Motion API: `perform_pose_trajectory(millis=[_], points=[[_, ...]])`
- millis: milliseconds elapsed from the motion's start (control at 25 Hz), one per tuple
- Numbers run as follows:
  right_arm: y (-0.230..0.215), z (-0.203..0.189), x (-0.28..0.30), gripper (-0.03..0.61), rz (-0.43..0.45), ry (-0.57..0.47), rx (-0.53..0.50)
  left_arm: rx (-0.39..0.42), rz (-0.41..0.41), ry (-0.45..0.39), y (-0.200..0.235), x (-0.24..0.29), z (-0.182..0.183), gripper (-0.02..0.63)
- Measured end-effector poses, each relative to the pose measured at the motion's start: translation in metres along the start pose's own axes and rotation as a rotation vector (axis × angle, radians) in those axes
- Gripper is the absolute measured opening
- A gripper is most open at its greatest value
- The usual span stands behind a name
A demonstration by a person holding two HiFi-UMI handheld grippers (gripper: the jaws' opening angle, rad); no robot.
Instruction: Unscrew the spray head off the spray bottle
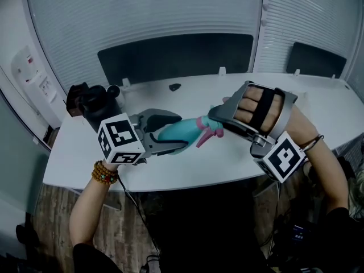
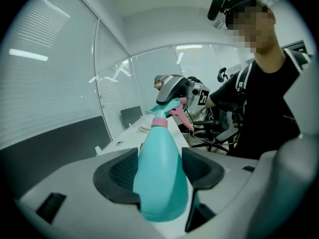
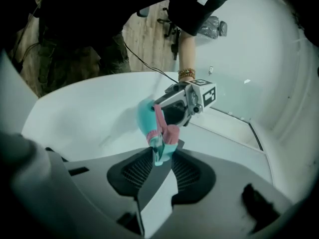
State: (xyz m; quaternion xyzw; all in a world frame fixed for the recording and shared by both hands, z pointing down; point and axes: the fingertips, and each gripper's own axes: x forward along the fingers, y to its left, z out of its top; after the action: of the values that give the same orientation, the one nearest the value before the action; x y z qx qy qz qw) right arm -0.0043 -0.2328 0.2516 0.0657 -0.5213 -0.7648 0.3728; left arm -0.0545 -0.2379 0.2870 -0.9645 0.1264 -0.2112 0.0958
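Observation:
A teal spray bottle hangs level above the white table. My left gripper is shut on its body; in the left gripper view the bottle fills the gap between both dark pads. The pink and teal spray head points right, and my right gripper is shut on it. In the right gripper view the spray head sits pinched between the pads, with the bottle and the left gripper beyond it. The pink trigger hangs below the head.
A black device stands on the table's left end, and a small dark object lies near the far edge. Dark chair backs line the far side. The person stands at the near edge.

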Motion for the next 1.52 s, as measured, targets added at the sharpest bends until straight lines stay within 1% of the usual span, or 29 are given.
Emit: perform_pose_trajectory(millis=[80, 120, 160, 200, 240, 280, 320, 360, 400, 440, 480, 520, 560, 640, 680, 720, 800, 880, 920, 1000, 1040, 1120, 1200, 1280, 1360, 1440, 1520], points=[[-0.008, -0.014, -0.005, 0.104, -0.028, 0.025, 0.072, 0.012, 0.047, -0.008, 0.008, -0.004, -0.002, 0.281], [-0.01, -0.023, -0.008, 0.104, -0.041, 0.033, 0.15, 0.031, 0.095, -0.001, 0.015, -0.008, -0.005, 0.281], [-0.011, -0.033, -0.011, 0.103, -0.05, 0.03, 0.275, 0.065, 0.165, 0.018, 0.024, -0.013, -0.008, 0.281], [-0.011, -0.043, -0.013, 0.103, -0.048, 0.005, 0.462, 0.12, 0.254, 0.051, 0.035, -0.019, -0.011, 0.281], [-0.011, -0.05, -0.013, 0.103, -0.025, -0.051, 0.704, 0.204, 0.354, 0.102, 0.044, -0.026, -0.013, 0.281], [-0.009, -0.054, -0.012, 0.104, 0.022, -0.139, 0.978, 0.317, 0.454, 0.172, 0.052, -0.031, -0.013, 0.279], [-0.007, -0.055, -0.011, 0.104, 0.087, -0.25, 1.256, 0.452, 0.546, 0.255, 0.057, -0.035, -0.011, 0.279], [-0.006, -0.054, -0.009, 0.106, 0.161, -0.365, 1.505, 0.598, 0.624, 0.338, 0.059, -0.037, -0.007, 0.279], [-0.004, -0.052, -0.007, 0.137, 0.234, -0.465, 1.701, 0.738, 0.686, 0.409, 0.058, -0.037, -0.002, 0.279], [-0.002, -0.05, -0.004, 0.185, 0.296, -0.535, 1.832, 0.859, 0.729, 0.462, 0.055, -0.035, 0.004, 0.279], [0.0, -0.049, -0.001, 0.192, 0.338, -0.575, 1.902, 0.951, 0.756, 0.495, 0.051, -0.032, 0.01, 0.279], [0.002, -0.047, 0.002, 0.192, 0.362, -0.594, 1.932, 1.015, 0.772, 0.514, 0.047, -0.028, 0.015, 0.279], [0.004, -0.045, 0.005, 0.192, 0.378, -0.609, 1.945, 1.053, 0.783, 0.526, 0.044, -0.025, 0.019, 0.279], [0.003, -0.037, 0.009, 0.192, 0.408, -0.646, 1.96, 1.086, 0.801, 0.547, 0.043, -0.02, 0.023, 0.281], [0.001, -0.032, 0.012, 0.192, 0.409, -0.653, 1.952, 1.096, 0.807, 0.555, 0.044, -0.019, 0.024, 0.279], [0.0, -0.029, 0.015, 0.192, 0.388, -0.642, 1.924, 1.105, 0.812, 0.561, 0.044, -0.017, 0.024, 0.279], [0.0, -0.027, 0.021, 0.19, 0.32, -0.579, 1.833, 1.106, 0.823, 0.563, 0.046, -0.015, 0.025, 0.279], [0.002, -0.028, 0.026, 0.18, 0.287, -0.524, 1.776, 1.084, 0.831, 0.552, 0.047, -0.014, 0.025, 0.278], [0.002, -0.03, 0.026, 0.101, 0.282, -0.509, 1.756, 1.07, 0.829, 0.542, 0.047, -0.014, 0.025, 0.278], [0.002, -0.031, 0.025, 0.087, 0.282, -0.475, 1.691, 1.041, 0.813, 0.531, 0.046, -0.012, 0.024, 0.278], [0.003, -0.031, 0.025, 0.084, 0.28, -0.439, 1.63, 1.023, 0.8, 0.528, 0.045, -0.011, 0.023, 0.278], [0.003, -0.03, 0.025, 0.081, 0.26, -0.335, 1.442, 0.956, 0.758, 0.505, 0.044, -0.007, 0.02, 0.276], [0.003, -0.027, 0.024, 0.08, 0.235, -0.217, 1.199, 0.837, 0.694, 0.446, 0.043, -0.003, 0.017, 0.276], [0.002, -0.025, 0.023, 0.08, 0.215, -0.107, 0.932, 0.712, 0.628, 0.377, 0.041, -0.002, 0.015, 0.276], [0.001, -0.022, 0.022, 0.08, 0.193, -0.008, 0.644, 0.601, 0.568, 0.311, 0.038, -0.001, 0.015, 0.275], [-0.002, -0.018, 0.019, 0.08, 0.155, 0.072, 0.354, 0.495, 0.509, 0.251, 0.036, -0.002, 0.015, 0.275], [-0.004, -0.015, 0.017, 0.078, 0.114, 0.134, 0.11, 0.381, 0.435, 0.191, 0.033, -0.002, 0.013, 0.275]])
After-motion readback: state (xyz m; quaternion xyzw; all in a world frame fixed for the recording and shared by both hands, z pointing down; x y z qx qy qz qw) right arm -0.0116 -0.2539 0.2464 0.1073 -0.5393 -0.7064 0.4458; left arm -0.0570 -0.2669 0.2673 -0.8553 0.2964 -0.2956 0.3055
